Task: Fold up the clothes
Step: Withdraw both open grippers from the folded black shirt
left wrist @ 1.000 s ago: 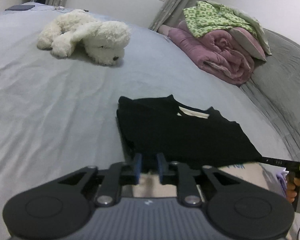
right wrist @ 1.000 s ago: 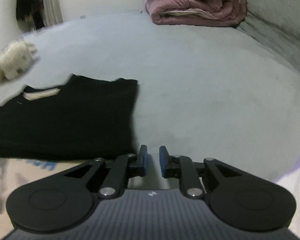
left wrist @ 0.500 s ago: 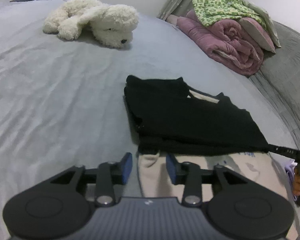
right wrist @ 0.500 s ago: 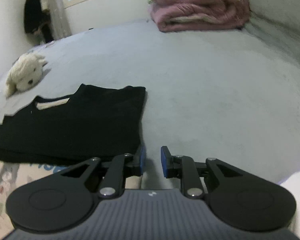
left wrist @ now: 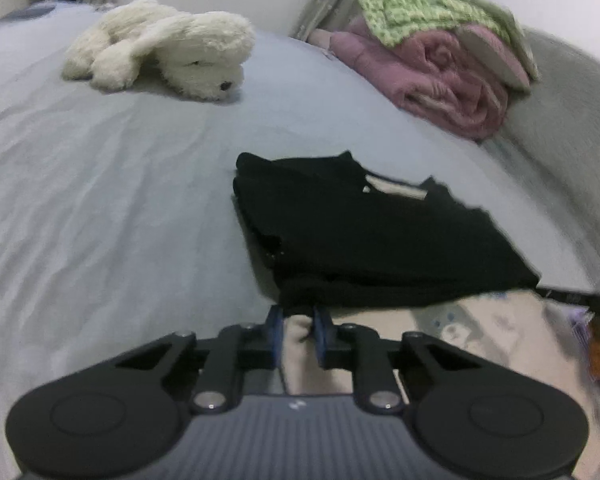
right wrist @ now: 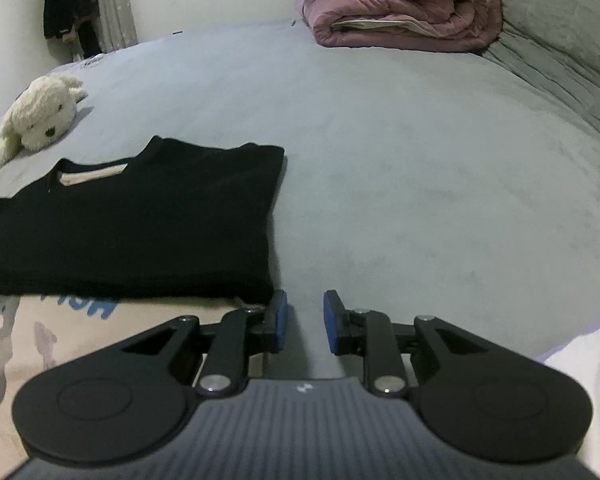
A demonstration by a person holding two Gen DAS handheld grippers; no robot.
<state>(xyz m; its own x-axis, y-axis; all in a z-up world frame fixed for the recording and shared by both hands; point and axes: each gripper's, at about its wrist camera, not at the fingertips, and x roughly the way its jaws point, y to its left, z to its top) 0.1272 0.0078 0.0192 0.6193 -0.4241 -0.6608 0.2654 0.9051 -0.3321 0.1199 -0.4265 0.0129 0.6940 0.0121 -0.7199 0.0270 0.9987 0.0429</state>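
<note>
A folded black garment [left wrist: 372, 240] [right wrist: 140, 220] lies on the grey bed, resting on a cream printed garment [left wrist: 480, 332] [right wrist: 80, 332] that sticks out beneath its near edge. My left gripper [left wrist: 298, 322] is at the cream garment's near left corner. Its jaws are closing, with a bunch of the cream fabric pinched between the blue pads. My right gripper [right wrist: 305, 316] sits just right of the black garment's near right corner. Its jaws are opening a little, and only grey sheet shows between them.
A white plush dog [left wrist: 168, 44] [right wrist: 40, 116] lies at the far left of the bed. A rolled pink quilt [left wrist: 432, 76] [right wrist: 404, 8] with a green patterned garment [left wrist: 432, 4] on top sits at the far right. Dark clothes [right wrist: 68, 8] hang by the window.
My left jaws spread wide around the cream fabric's corner, then closed on it. My right jaws have widened slightly. Both hands stayed about where they were.
</note>
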